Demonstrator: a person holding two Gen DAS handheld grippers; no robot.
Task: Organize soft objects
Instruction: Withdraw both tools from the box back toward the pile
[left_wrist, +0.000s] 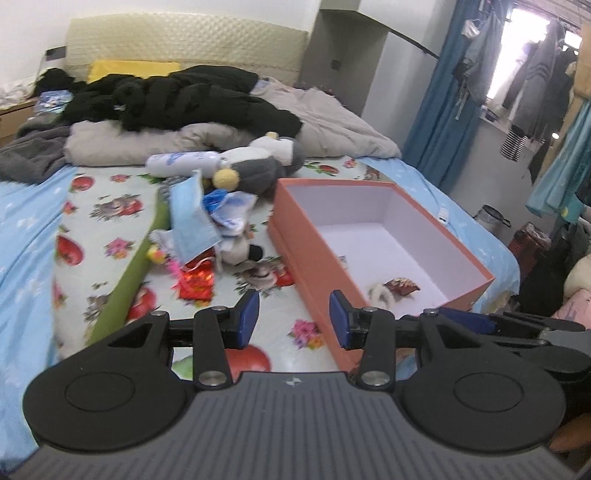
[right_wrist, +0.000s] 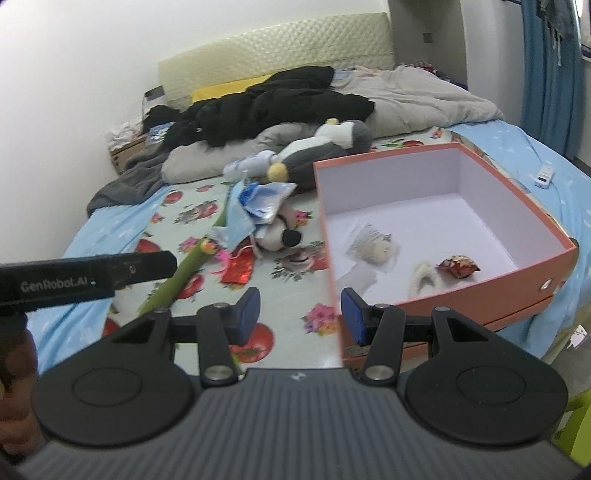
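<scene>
hovering over the near edge of the bed (left_wrist: 33, 221), i see my left gripper (left_wrist: 293, 319) with its blue pads spread apart and nothing between them, above the fruit-print sheet just beside the near left corner of the orange box (left_wrist: 306, 236). my right gripper (right_wrist: 299, 314) is likewise spread wide and empty, its right pad over the box's near left corner (right_wrist: 369, 299). the box sits open on the sheet, its long axis running away from me toward the headboard, and inside it lie a pale fluffy piece in a clear wrapper (right_wrist: 373, 247), a small curved white plush bit (right_wrist: 421, 282) and a red patterned pouch (right_wrist: 458, 266), all in the near half. left of the box is the loose pile: a blue face mask (left_wrist: 194, 221) draped over a small white plush with a black nose (left_wrist: 245, 253), a red packet (left_wrist: 195, 284) in front, and a long green stick (left_wrist: 129, 273) slanting from near left to far right. behind the pile a grey and white penguin plush (left_wrist: 258, 162) lies on its side, head toward the box's far corner, next to a white bottle (left_wrist: 181, 162) lying lengthwise across the bed.
</scene>
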